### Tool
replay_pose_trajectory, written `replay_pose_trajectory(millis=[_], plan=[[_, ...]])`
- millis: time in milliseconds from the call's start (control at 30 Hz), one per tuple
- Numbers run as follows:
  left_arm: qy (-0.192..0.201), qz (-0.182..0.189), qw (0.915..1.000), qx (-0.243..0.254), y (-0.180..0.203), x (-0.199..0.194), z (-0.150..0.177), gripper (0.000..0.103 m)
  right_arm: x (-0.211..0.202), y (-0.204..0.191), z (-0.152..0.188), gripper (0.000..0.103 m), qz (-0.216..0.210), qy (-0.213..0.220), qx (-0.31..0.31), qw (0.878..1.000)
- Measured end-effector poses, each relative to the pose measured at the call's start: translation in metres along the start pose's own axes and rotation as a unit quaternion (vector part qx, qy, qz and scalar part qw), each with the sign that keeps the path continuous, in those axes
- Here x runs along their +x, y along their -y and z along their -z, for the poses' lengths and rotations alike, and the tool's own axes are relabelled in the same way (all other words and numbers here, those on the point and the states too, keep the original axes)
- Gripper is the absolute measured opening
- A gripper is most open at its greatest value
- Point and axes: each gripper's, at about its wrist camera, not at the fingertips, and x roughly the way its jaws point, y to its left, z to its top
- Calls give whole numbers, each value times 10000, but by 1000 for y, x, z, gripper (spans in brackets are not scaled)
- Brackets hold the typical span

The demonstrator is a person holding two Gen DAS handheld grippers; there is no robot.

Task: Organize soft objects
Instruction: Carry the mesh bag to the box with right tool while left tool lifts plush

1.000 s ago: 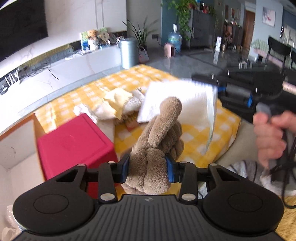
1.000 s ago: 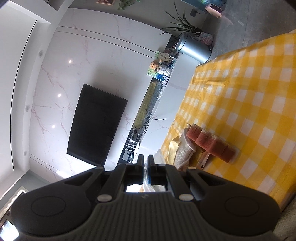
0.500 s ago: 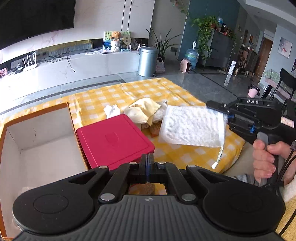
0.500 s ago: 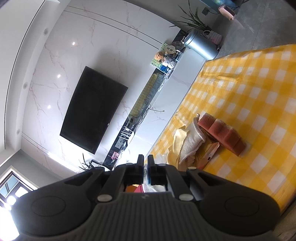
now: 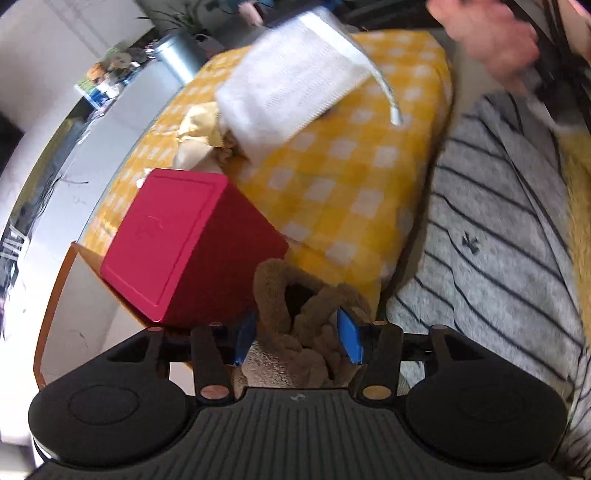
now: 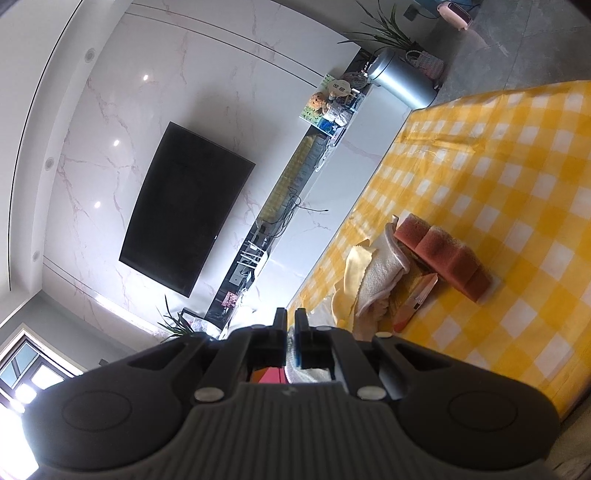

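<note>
Plush toy, brown and fuzzy, sits between the opening left tongs at the tabletop's near edge, beside a red box. Right tongs are clamped on a white mesh bag hanging above the open yellow-checked middle.

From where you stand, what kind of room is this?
Most likely a home living room: a large black wall-mounted television on a marble wall, a long low white media console beneath it, and potted green houseplants beside a silver bin.
</note>
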Motion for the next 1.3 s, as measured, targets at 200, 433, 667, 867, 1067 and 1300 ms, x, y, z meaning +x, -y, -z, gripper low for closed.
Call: replay_pose_trajectory(millis=[200, 433, 667, 867, 1067, 1300], plan=[[-490, -308, 9924, 1084, 27, 26, 4, 81, 3, 4, 0, 2, 95, -70, 45, 9999], [-880, -104, 9891, 1175, 31, 47, -3, 90, 3, 4, 0, 2, 48, -90, 56, 9999], [-1595, 574, 9807, 971, 42, 77, -4, 57, 2, 5, 0, 2, 25, -103, 100, 9999], [-1396, 421, 9857, 850, 43, 64, -9, 49, 2, 7, -1, 2, 2, -89, 140, 9999], [-874, 368, 9946, 421, 18, 32, -25, 49, -3, 8, -2, 2, -96, -31, 187, 9998], [241, 651, 9925, -1005, -33, -20, -18, 49, -10, 3, -4, 2, -361, 20, 229, 9991]])
